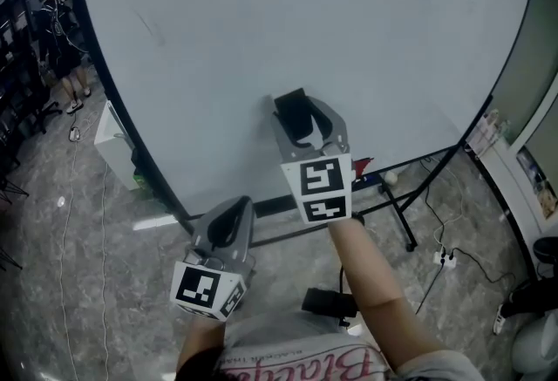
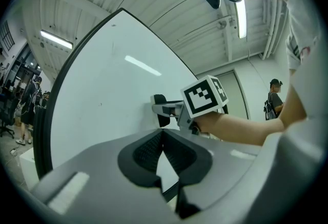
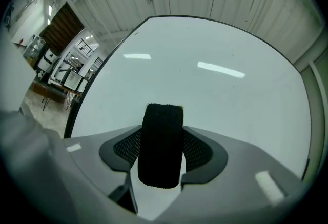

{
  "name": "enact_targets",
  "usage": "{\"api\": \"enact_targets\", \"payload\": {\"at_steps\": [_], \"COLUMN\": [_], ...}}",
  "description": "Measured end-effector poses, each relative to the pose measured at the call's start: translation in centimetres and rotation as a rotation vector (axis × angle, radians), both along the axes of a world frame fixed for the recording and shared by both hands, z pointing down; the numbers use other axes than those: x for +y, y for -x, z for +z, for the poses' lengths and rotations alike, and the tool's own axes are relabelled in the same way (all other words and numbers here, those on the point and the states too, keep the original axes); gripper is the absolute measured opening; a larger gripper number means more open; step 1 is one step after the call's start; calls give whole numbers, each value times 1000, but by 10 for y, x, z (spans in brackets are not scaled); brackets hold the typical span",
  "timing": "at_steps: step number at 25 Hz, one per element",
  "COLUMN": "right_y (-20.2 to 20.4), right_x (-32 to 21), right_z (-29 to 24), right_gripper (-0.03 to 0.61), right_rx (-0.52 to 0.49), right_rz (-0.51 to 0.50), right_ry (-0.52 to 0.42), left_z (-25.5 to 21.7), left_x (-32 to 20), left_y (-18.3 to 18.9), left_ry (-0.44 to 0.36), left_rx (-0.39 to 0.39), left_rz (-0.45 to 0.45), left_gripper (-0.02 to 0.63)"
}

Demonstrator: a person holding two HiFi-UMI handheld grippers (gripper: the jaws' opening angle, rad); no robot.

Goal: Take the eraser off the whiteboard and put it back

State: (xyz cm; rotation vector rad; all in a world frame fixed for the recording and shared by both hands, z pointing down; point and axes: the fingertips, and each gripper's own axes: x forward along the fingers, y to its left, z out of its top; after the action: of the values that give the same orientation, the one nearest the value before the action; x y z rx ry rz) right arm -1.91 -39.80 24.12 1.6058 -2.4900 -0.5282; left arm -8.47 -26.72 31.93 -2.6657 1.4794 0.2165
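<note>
A black eraser point(image 1: 294, 112) sits upright between the jaws of my right gripper point(image 1: 302, 125), which is shut on it. In the right gripper view the eraser point(image 3: 161, 146) fills the gap between the ribbed pads, with the whiteboard point(image 3: 205, 89) close behind it; I cannot tell if it touches the board. The large whiteboard point(image 1: 305, 22) is blank. My left gripper point(image 1: 232, 221) hangs lower and to the left, away from the board, shut with nothing in it. From the left gripper view the eraser point(image 2: 160, 100) shows side-on against the whiteboard point(image 2: 102, 100).
The board's black stand legs point(image 1: 403, 218) spread over the marble floor, with a power strip and cable point(image 1: 445, 258) beside them. A white box point(image 1: 113, 142) stands at the board's left edge. People point(image 1: 65, 48) stand far left. A black object point(image 1: 330, 302) lies near my feet.
</note>
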Motion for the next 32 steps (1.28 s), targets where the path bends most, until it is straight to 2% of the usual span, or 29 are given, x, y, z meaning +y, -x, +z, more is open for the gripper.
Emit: {"api": "enact_targets", "payload": {"at_steps": [6,12,16,24,28,29,32], "right_y": [7,8,11,3,-4,-5,-6], "right_x": [-12,-15,-16,2,36,46,75], "right_z": [1,2,2,9,21,26,42], "right_gripper": [236,245,247,250,250,236,106], "right_rx": [53,66,70,44,-45,-74,-120], "right_rz": [15,39,18,20,-28,-44,-76], "right_ry": [0,-22,-24,-16,23,39,64], "left_z": [1,1,1,2,4,4,6], "left_x": [0,-2,-2,-2,1,2,2], "left_y": [-2,2,5,10,8,7,4], "left_ry": [1,2,4,12,17,18,22], "left_rx": [0,1,2,1,0,0,1], "left_rz": [9,6,5,9,20,23,34], "left_gripper": [-3,-3,-3,-3,-3,-2,-3]}}
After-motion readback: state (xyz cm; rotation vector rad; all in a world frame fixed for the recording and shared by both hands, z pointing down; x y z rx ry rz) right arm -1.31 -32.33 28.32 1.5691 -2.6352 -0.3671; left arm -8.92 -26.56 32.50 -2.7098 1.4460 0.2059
